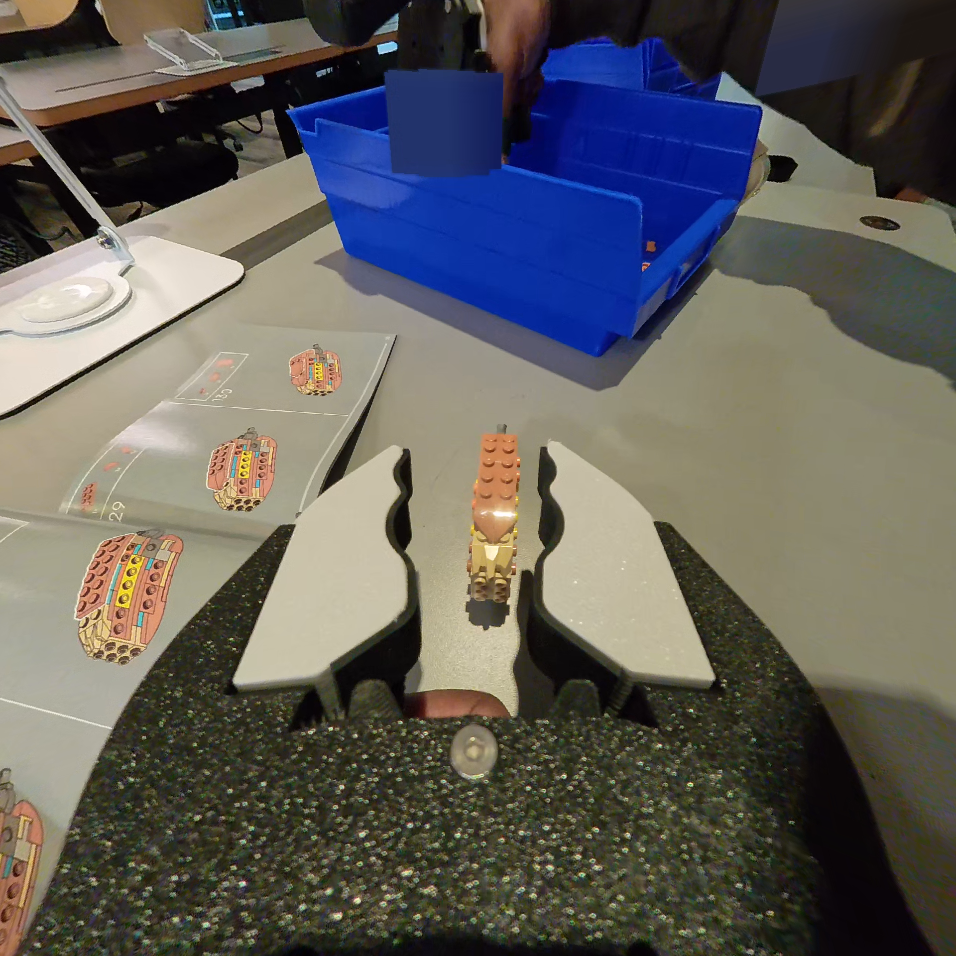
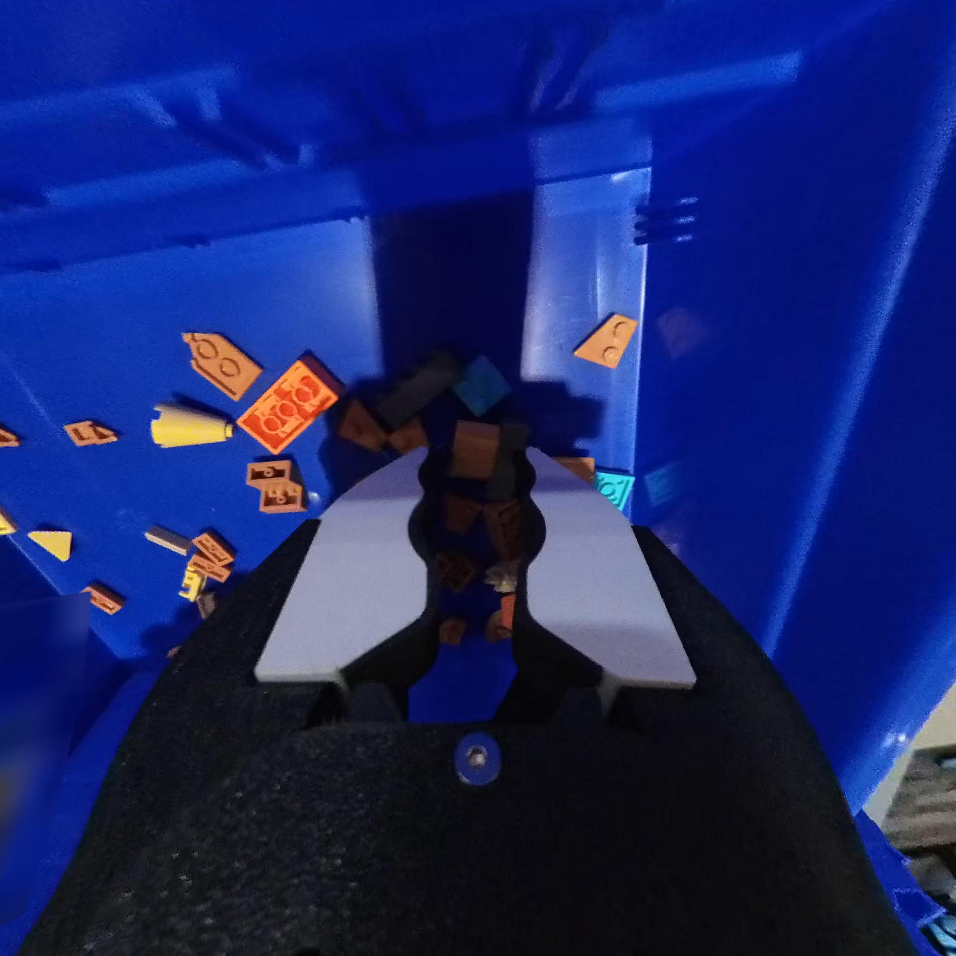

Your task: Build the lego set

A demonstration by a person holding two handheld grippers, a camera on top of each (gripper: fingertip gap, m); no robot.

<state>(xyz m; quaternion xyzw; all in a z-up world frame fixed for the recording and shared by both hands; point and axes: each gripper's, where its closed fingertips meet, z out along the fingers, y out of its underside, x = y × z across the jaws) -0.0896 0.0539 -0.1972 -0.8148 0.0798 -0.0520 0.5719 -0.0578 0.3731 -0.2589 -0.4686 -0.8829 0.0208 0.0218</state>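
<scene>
A partly built lego model (image 1: 494,517), reddish-brown on top with a tan front, stands on the grey table (image 1: 724,491). My left gripper (image 1: 476,455) is open, with one finger on each side of the model and not touching it. My right gripper (image 2: 478,455) is down inside the blue bin (image 2: 776,362), open, over a pile of loose pieces. A brown brick (image 2: 473,447) lies between its fingertips, and I cannot tell whether they touch it. An orange brick (image 2: 287,406) and a pale yellow cone (image 2: 189,425) lie to the left.
The blue bin (image 1: 491,233) stands at the back of the table, and a hand (image 1: 517,67) reaches into it. The open instruction booklet (image 1: 207,465) lies to the left. A white lamp base (image 1: 103,305) sits at the far left. My hands' fingertips stand some 35 cm from each other.
</scene>
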